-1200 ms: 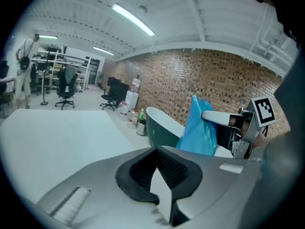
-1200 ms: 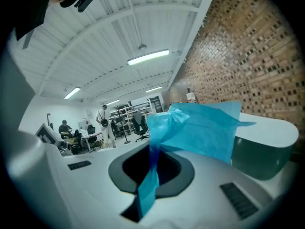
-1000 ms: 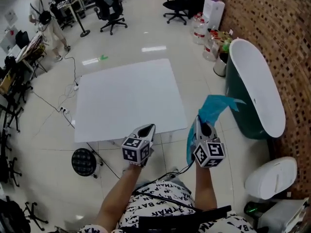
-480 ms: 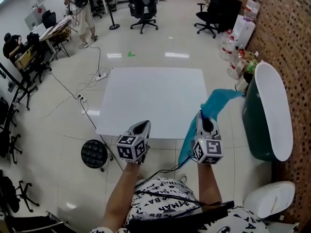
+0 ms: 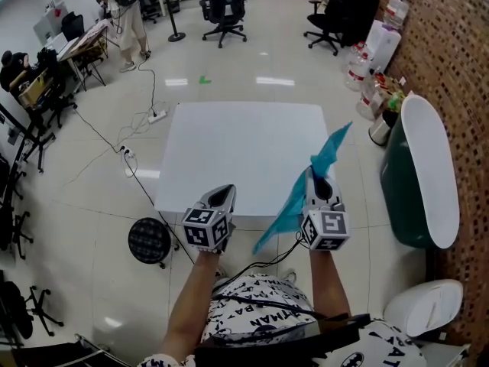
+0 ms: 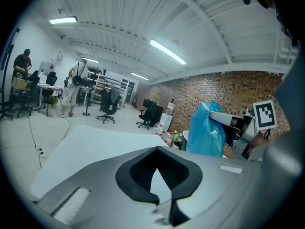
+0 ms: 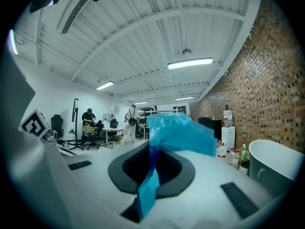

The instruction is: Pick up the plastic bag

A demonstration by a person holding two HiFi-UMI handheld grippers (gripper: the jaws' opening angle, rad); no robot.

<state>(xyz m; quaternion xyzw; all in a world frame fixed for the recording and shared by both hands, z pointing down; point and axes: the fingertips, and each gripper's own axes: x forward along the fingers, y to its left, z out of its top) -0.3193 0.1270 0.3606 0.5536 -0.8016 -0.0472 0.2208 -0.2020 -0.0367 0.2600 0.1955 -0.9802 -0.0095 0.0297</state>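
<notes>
Right gripper [image 5: 317, 177] is clamped on the plastic bag [image 5: 326, 151]; it looks light, floppy and slippery, trailing toward 7 o'clock, so pinch bunched folds.

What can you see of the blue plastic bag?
The plastic bag is thin blue film, crumpled and seemingly empty. The right gripper is shut on it near its middle, holding it in the air. One end sticks up past the jaws; the other hangs down below the gripper. Nothing else touches it.
</notes>
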